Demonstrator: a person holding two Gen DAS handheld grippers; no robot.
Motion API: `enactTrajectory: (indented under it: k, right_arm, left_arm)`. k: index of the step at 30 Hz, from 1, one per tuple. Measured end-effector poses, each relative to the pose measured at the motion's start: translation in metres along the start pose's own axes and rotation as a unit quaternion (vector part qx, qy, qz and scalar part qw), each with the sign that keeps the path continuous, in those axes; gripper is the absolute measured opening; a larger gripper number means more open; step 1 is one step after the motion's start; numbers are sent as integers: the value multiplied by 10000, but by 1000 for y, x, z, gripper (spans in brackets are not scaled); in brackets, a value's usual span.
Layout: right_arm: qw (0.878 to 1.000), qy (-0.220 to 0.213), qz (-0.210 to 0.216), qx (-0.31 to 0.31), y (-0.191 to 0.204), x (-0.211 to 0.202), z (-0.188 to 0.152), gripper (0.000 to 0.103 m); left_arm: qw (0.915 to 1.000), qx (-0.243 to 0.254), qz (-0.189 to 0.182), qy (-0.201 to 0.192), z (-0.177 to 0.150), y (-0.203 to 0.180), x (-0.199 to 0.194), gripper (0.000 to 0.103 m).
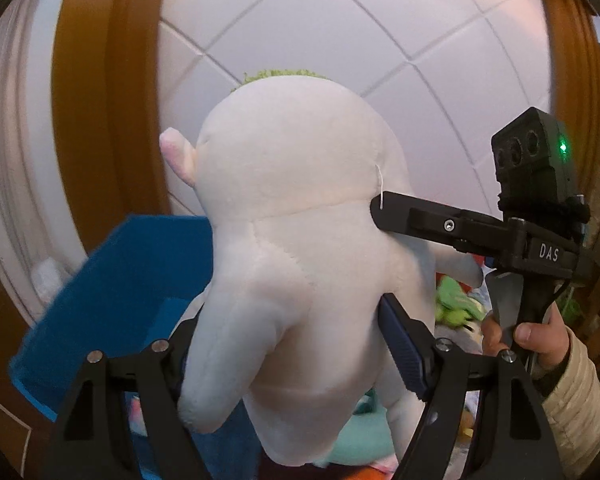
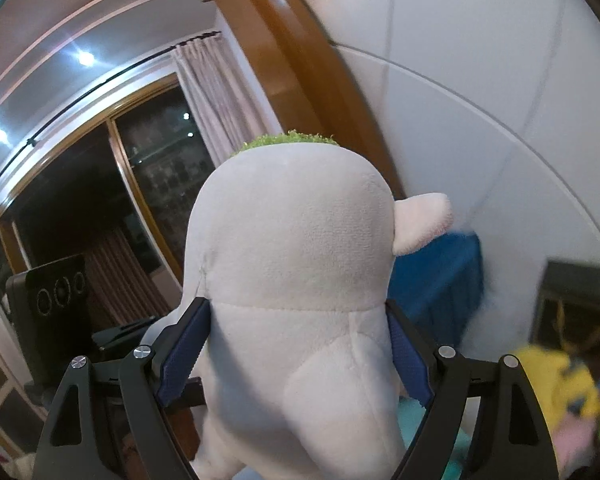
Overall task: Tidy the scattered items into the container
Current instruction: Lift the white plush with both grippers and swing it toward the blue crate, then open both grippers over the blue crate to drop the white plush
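Observation:
A big white plush toy (image 1: 292, 208) with a green tuft (image 1: 280, 74) and pink-tipped ears hangs in the air, gripped from two sides. In the left wrist view my left gripper (image 1: 292, 344) is shut on its lower body; the blue right pad (image 1: 400, 344) presses into the plush and the left pad is hidden behind it. My right gripper (image 1: 386, 228) comes in from the right, one black finger dug into the toy's side. In the right wrist view my right gripper (image 2: 296, 354) squeezes the plush toy (image 2: 292, 248) below its head. The blue container (image 1: 112, 280) stands open, low on the left.
A person's hand (image 1: 540, 336) in a pale sleeve holds the right gripper's handle. More soft toys lie below: a green one (image 1: 456, 300) and a yellow one (image 2: 556, 384). A white panelled wall (image 1: 340, 20), a wooden frame (image 1: 84, 120) and a dark window (image 2: 80, 200) stand behind.

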State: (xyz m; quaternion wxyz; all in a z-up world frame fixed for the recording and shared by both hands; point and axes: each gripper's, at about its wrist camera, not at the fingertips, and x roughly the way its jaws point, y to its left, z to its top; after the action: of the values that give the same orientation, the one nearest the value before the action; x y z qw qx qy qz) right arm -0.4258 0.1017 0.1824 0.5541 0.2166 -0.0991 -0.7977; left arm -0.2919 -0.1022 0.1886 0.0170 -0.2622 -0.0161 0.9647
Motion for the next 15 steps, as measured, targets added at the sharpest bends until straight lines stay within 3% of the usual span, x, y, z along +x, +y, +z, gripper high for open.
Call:
enactTrajectory:
  k: [6,11,15]
  right_arm:
    - [9996,222,-87,174,-2,109,47,84]
    - [9969,423,-374,556,-32,205,55,84]
    - [9889,757,-821,976,-69,275,53,87]
  left_arm:
    - [9996,-146,22,224,35,98,42,77]
    - [9965,-253,-303,738,50,190,116,77]
    - [9906,-319,-603,1185,45,242,177,81]
